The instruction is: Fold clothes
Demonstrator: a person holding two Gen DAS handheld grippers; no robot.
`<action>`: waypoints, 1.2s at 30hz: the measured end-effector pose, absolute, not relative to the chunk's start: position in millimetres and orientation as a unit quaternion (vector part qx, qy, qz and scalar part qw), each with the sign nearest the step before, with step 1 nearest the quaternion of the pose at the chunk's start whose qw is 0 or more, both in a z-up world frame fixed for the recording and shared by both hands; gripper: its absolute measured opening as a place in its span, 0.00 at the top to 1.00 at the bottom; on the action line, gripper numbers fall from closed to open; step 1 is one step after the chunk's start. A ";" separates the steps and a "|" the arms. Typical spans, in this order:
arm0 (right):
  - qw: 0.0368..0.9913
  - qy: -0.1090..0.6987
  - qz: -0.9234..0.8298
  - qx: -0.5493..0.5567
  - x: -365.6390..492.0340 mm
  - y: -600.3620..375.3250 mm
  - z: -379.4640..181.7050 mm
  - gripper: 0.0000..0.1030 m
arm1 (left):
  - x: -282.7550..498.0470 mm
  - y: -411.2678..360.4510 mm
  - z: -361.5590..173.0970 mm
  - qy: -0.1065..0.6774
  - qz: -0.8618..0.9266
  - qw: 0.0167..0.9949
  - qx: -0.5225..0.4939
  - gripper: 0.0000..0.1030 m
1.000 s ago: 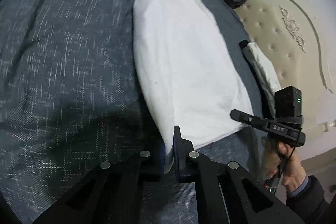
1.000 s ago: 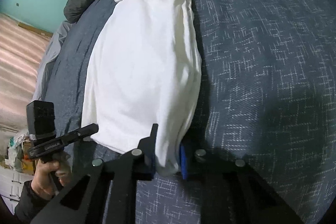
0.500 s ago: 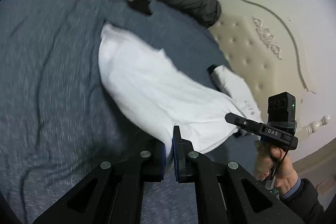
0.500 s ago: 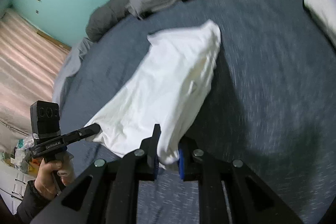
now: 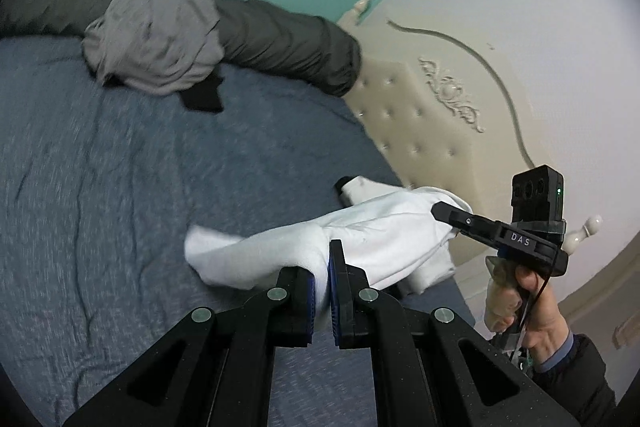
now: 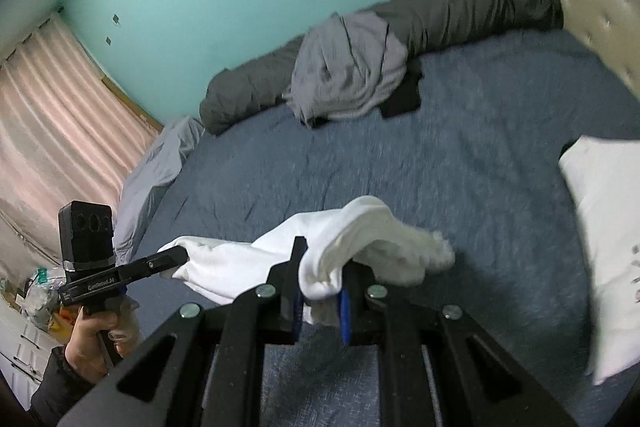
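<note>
Nearest the lens, the left hand-held gripper [image 5: 323, 291] is clamped almost shut on a bunched edge of the white garment [image 5: 360, 243], and the right hand-held gripper [image 6: 320, 301] is likewise closed on another corner of it, cloth bulging between its blue pads. The garment hangs slung between the two, lifted clear above the blue bed [image 5: 120, 187] just beyond the fingertips, its loose end drooping. This looks like the lift-and-shake step ahead of a fold: next the cloth probably needs spreading taut and laying flat on the bed in front, both grips held firm so no corner slips. To the right of the right hand-held gripper lies a white pillow [image 6: 600, 227]; far ahead sit a grey crumpled garment [image 5: 156, 43] and a dark rolled quilt [image 5: 288, 43] by the headboard [image 5: 420, 115]
</note>
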State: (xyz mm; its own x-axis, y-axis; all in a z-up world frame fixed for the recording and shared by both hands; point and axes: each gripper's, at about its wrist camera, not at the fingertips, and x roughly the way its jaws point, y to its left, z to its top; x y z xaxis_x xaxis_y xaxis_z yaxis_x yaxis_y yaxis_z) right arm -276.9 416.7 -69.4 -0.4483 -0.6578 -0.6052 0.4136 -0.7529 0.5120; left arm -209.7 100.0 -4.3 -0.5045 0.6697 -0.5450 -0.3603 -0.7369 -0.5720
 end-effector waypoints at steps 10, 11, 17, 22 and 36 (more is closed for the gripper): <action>0.304 -0.136 -0.861 0.384 -251.3 463.7 -8.9 0.88 | -191.5 148.2 48.4 -0.178 0.845 0.341 -0.370 0.94; 0.302 -0.136 -0.862 0.383 -249.0 468.7 -5.0 0.88 | -189.9 152.7 52.9 -0.175 0.846 0.344 -0.368 0.94; 0.295 -0.127 -0.872 0.370 -235.8 501.5 19.6 0.88 | -182.4 185.8 81.4 -0.159 0.848 0.361 -0.353 0.94; 0.288 -0.114 -0.879 0.363 -234.2 522.8 37.9 0.88 | -181.0 210.1 99.6 -0.148 0.851 0.366 -0.346 0.94; 0.273 -0.108 -0.883 0.365 -277.8 563.9 41.5 0.88 | -220.0 266.5 111.5 -0.134 0.849 0.369 -0.355 0.94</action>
